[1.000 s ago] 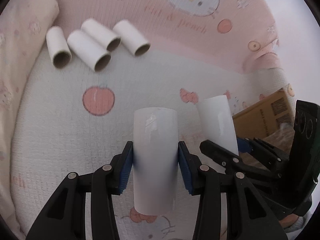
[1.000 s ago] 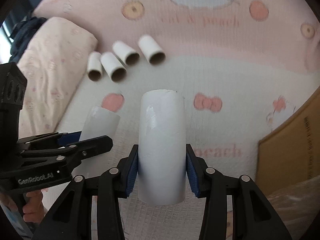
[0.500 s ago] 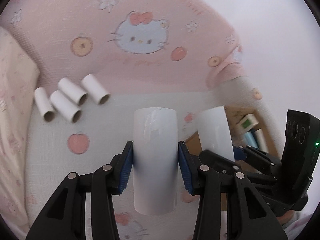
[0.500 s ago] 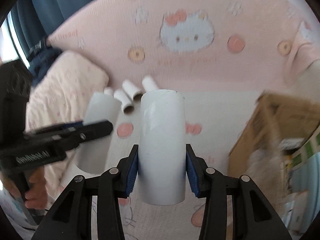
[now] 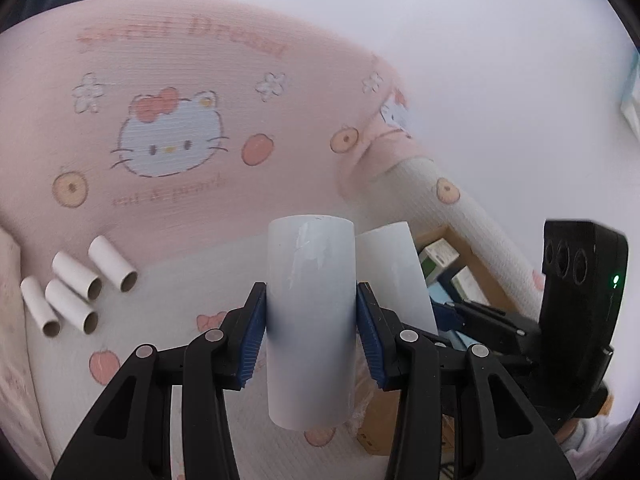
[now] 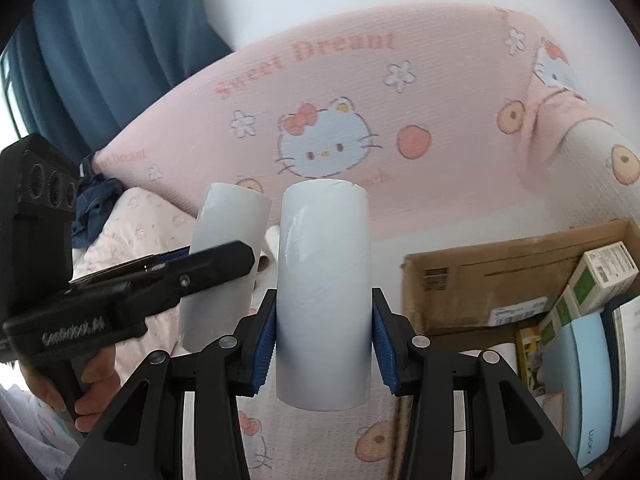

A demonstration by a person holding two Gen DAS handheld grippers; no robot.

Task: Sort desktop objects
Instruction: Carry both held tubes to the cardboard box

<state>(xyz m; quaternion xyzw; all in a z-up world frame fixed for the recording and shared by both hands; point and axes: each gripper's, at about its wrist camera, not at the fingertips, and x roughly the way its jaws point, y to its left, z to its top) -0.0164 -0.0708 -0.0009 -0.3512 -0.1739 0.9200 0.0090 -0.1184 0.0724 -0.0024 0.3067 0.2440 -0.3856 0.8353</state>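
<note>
My left gripper (image 5: 311, 334) is shut on a white paper tube (image 5: 311, 320) and holds it upright in the air. My right gripper (image 6: 323, 342) is shut on a second white paper tube (image 6: 323, 292), also upright. In the left wrist view the right gripper's tube (image 5: 394, 276) shows just to the right, above the cardboard box (image 5: 472, 256). In the right wrist view the left gripper's tube (image 6: 226, 240) shows on the left. Several more white tubes (image 5: 76, 284) lie on the bed sheet at the left.
An open cardboard box (image 6: 500, 280) with small cartons and blue items stands at the right. A pink Hello Kitty headboard cushion (image 6: 360, 128) rises behind. A pale pillow (image 6: 132, 232) and dark cloth (image 6: 96, 204) lie at the left. A blue curtain (image 6: 100, 40) hangs behind.
Both grippers have risen and tilted up with their tubes held. The lying tubes have dropped lower and smaller in view, and the open box has come into view at the right.
</note>
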